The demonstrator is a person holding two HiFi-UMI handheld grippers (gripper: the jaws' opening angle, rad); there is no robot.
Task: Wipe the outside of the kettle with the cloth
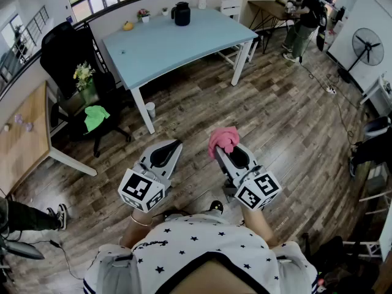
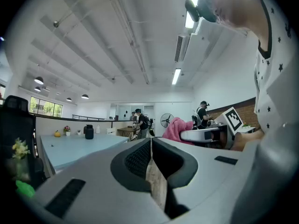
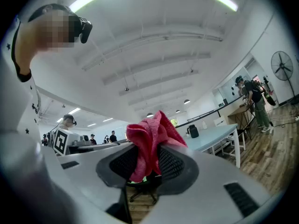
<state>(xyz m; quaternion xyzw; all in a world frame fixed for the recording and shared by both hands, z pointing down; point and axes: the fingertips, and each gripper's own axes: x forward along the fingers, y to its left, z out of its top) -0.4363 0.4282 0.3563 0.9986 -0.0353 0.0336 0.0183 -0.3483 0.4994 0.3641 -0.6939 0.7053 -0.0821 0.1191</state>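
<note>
A black kettle (image 1: 181, 13) stands at the far edge of the light blue table (image 1: 184, 41), well ahead of both grippers; it is small in the left gripper view (image 2: 88, 131) and the right gripper view (image 3: 192, 131). My right gripper (image 1: 224, 146) is shut on a pink cloth (image 1: 223, 139), which bunches up above its jaws (image 3: 152, 141). My left gripper (image 1: 166, 153) is held level beside it, jaws together with nothing between them (image 2: 150, 158). Both grippers hang over the wooden floor, short of the table.
A black office chair (image 1: 79, 72) with a green cloth (image 1: 96, 116) stands left of the table. A white cup (image 1: 150, 109) sits on the floor by a table leg. A person (image 1: 304, 20) stands at a far desk. A floor fan (image 1: 365, 46) is at right.
</note>
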